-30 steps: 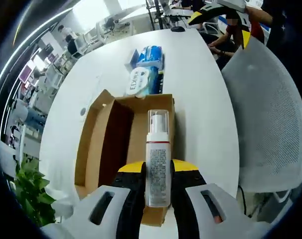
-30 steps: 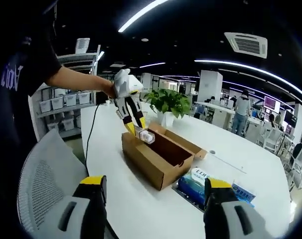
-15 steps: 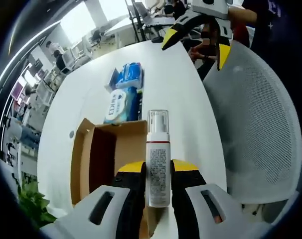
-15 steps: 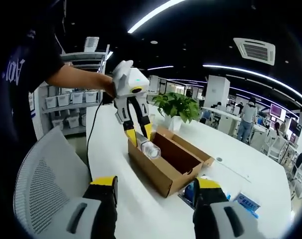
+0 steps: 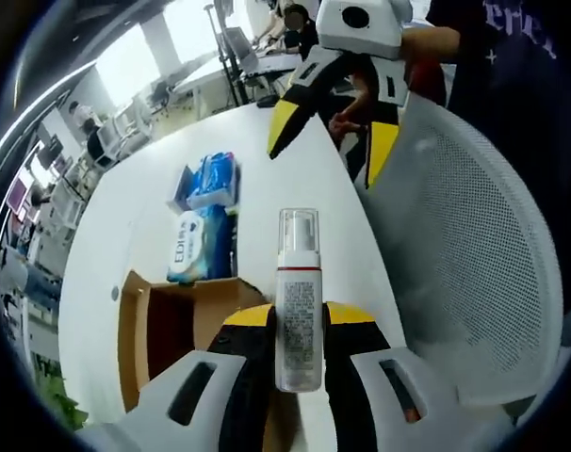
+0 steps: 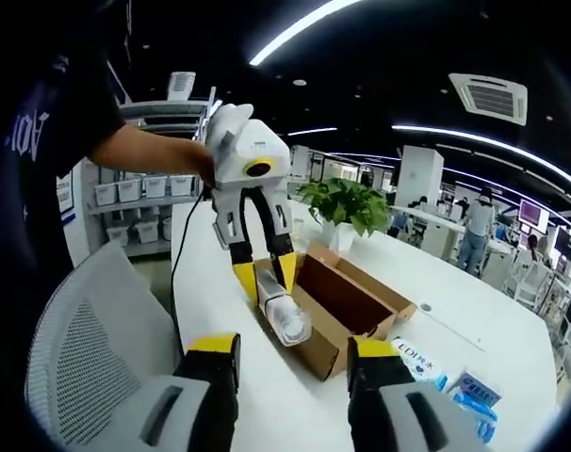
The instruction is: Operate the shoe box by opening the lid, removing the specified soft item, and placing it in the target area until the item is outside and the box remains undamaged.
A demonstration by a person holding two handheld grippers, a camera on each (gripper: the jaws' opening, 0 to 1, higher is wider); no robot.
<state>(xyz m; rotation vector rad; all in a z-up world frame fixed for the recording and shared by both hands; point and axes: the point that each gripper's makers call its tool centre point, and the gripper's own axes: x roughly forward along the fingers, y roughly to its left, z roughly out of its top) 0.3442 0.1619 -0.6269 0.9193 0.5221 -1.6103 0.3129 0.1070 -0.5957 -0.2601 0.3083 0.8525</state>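
Left gripper [image 5: 300,325] is clamped on the bottle [image 5: 298,301], lifted clear of the box [image 5: 158,330] at 8 o'clock, presumably for placing on the table [image 5: 295,179]. Right gripper [image 6: 290,363] is held unclenched, empty, 2 jaws apart.

The box [image 5: 163,325] was matt brown cardboard, the bottle [image 5: 298,311] glossy plastic with a clear cap, the table [image 5: 125,226] smooth white, the chair [image 5: 464,235] grey mesh, the packs [image 5: 203,221] shiny film.
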